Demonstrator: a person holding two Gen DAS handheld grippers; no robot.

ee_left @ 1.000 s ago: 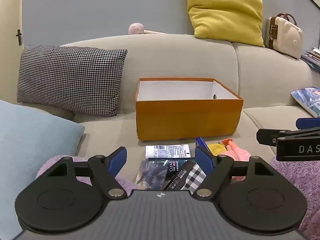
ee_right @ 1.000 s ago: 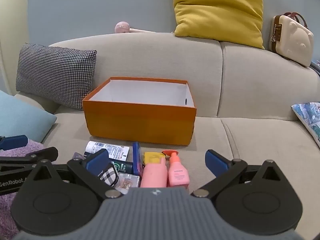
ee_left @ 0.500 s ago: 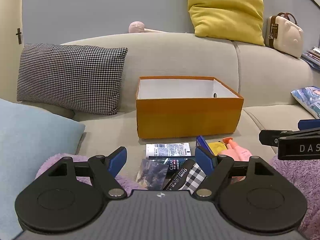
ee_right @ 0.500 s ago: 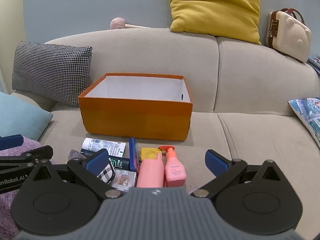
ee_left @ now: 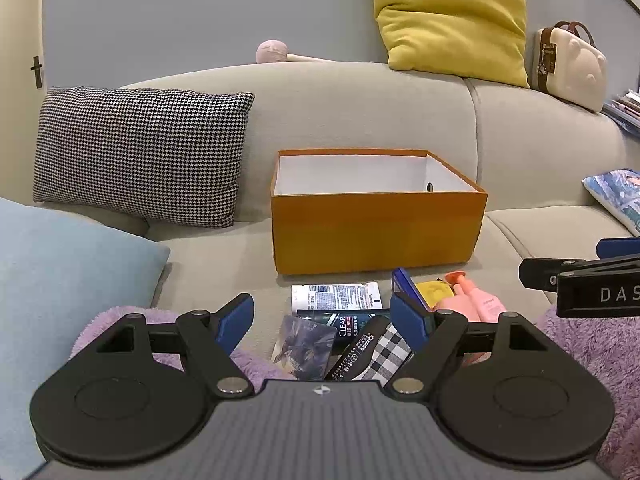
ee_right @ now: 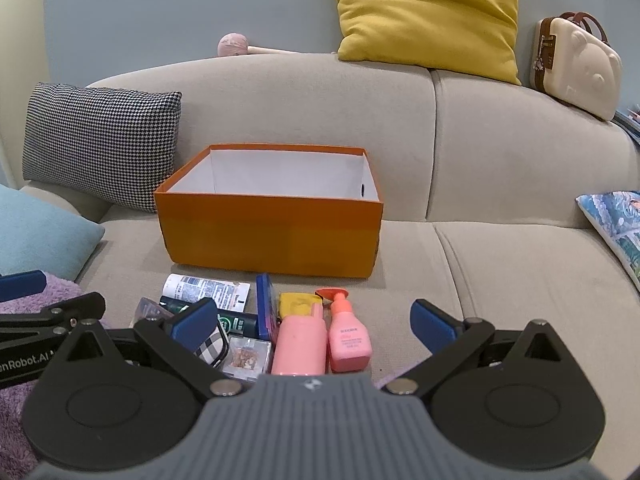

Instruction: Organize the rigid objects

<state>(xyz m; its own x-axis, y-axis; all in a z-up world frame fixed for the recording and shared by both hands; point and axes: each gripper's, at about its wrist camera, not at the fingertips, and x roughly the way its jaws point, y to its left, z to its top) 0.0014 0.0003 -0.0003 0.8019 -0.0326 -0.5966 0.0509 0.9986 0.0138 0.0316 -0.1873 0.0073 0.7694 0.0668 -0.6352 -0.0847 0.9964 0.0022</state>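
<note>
So I have both tools hovering low over the pile of small things in front of the orange box (ee_right: 268, 236), and neither has picked anything up: the left gripper (ee_left: 322, 316) has its jaws spread wide with nothing between them, and the right gripper (ee_right: 314, 322) is spread just as wide and empty.

The box sits on the sofa (ee_right: 500, 264) seat with its white inside bare as far as I can see. The goods lie just in front of its near wall: a white tube (ee_right: 208, 289), a dark bottle (ee_left: 348, 322), a blue case (ee_right: 264, 308) standing on edge, a yellow piece (ee_right: 298, 305), a big pink bottle (ee_right: 300, 344) and a small pink bottle (ee_right: 349, 340), and a checked pouch (ee_left: 380, 354).

I judge the small pink bottle the easiest first grab for the right tool, since it lies at the outer edge of the pile. I'd come down across its body, close firmly, lift clear, then carry it over the box's near wall.

The crowding is the trouble: the two pink bottles lie side by side, perhaps touching, so one finger may nudge the larger one. A houndstooth cushion (ee_right: 100, 144) sits left of the box, well out of the path.
</note>
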